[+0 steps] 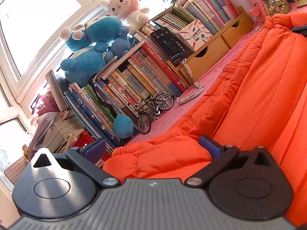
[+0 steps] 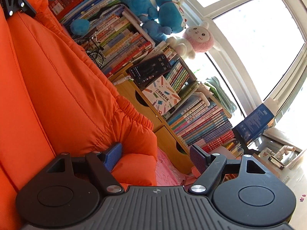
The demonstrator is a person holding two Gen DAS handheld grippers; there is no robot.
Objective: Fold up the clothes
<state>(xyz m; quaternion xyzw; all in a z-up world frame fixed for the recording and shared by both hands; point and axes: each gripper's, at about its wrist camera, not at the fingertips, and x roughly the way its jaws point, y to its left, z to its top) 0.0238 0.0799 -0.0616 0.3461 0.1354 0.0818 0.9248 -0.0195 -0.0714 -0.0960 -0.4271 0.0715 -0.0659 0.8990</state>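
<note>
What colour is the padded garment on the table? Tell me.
Bright orange garment, clearest in the left wrist view.

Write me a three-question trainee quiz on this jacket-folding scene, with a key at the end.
1. True or false: the left gripper has its jaws clamped shut on the orange jacket.
2. What leans against the books above the wooden drawer unit? A) a phone B) a mug C) a lamp
3. Fill in: the model bicycle stands on the ____ table cover, beside the jacket.

Key:
1. False. The jaws stand wide open, with a jacket cuff lying between them.
2. A, the phone.
3. pink
</note>
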